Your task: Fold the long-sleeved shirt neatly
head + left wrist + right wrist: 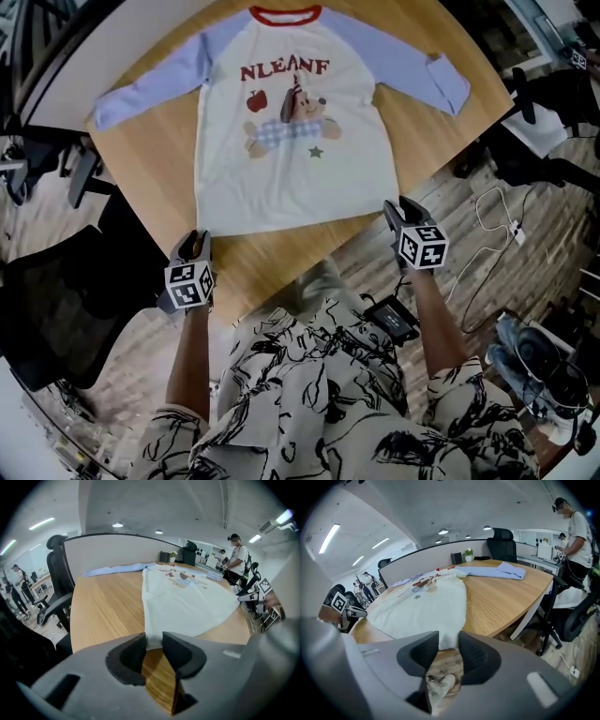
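The long-sleeved shirt (295, 131) lies unfolded on the surface (281, 258). Its lower hem corners are straddled, not yet pinched, by the part-open jaws of the left gripper (194, 244) and right gripper (397, 213).

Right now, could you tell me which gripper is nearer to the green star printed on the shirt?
Right. The right gripper sits at the shirt's hem corner below and right of the star; the left gripper is at the opposite hem corner, farther off.
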A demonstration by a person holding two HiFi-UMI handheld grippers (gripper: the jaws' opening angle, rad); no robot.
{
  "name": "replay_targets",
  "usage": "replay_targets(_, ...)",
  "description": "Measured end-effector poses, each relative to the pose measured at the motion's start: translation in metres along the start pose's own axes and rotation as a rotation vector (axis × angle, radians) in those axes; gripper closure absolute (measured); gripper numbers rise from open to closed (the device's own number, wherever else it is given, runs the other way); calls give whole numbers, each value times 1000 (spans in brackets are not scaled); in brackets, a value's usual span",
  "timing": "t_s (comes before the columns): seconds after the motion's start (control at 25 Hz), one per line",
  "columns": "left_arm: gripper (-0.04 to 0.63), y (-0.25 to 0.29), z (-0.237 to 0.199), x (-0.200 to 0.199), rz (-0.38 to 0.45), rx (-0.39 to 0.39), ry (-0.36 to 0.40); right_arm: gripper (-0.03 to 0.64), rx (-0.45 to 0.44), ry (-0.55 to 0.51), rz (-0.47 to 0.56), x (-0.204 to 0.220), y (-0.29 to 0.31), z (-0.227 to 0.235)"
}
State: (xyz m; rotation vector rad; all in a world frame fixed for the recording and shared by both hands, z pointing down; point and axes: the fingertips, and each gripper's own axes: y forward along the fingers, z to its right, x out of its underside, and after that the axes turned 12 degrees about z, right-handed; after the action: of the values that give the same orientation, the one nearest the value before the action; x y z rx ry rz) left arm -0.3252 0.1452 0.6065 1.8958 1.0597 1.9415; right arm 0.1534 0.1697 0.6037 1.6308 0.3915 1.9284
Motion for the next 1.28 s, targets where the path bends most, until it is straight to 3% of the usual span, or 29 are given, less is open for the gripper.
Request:
replay_targets(0.08, 508, 0, -1, 4, 0, -8, -24, 530, -4, 11, -8, 3, 1, 1)
replay_targets(0.16, 528, 1, -2, 5, 9, -7, -66, 564, -21, 21, -18, 4, 2, -3)
replay_targets(0.4, 558, -5, -12, 2, -26, 2, -62, 572, -78, -22, -86, 18, -15, -16)
replay_targets(0.96, 557, -14, -17, 18, -56, 5, -51, 567, -86, 88, -125, 53, -35, -26)
replay_targets(1.04, 512, -7, -17, 9, -44, 24, -33, 509, -70, 76, -128, 48, -32, -21)
replay_targets(1.12, 286, -6, -13, -9, 4, 55, -2, 421, -57, 87, -93, 34, -37, -15)
replay_targets(1.2, 258, -16, -6, -32, 60, 76, 65, 334, -37, 131, -20, 14, -50, -8)
replay_targets(1.28, 255, -24, 3, -58, 104, 99, 139, 317, 5, 156, 61, -13, -66, 1)
